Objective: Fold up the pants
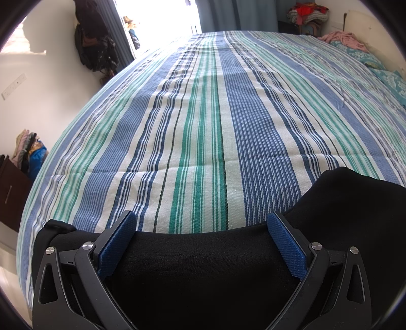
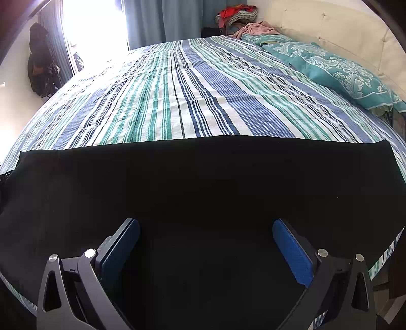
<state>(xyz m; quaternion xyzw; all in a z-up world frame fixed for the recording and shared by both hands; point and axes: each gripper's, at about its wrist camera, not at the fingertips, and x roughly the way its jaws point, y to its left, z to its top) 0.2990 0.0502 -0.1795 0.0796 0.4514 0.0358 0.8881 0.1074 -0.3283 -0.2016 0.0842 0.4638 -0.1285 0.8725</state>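
Note:
Black pants [image 2: 203, 182] lie flat across the near side of the striped bed [image 2: 192, 101], their far edge running straight from left to right. My right gripper [image 2: 206, 228] hovers open over the middle of the dark cloth, blue pads wide apart. In the left wrist view the pants [image 1: 203, 274] fill the bottom, with a rise of cloth at the right and a folded end at the left. My left gripper [image 1: 201, 223] is open just above the pants' far edge, nothing between its fingers.
Teal patterned pillows [image 2: 342, 73] and a pink garment [image 2: 256, 28] lie at the bed's head by a cream headboard [image 2: 330, 28]. A clothes pile [image 1: 308, 12] sits in the far corner. Dark bags [image 1: 94, 43] hang on the left wall near a bright window. Striped bedspread [image 1: 203, 114] stretches beyond the pants.

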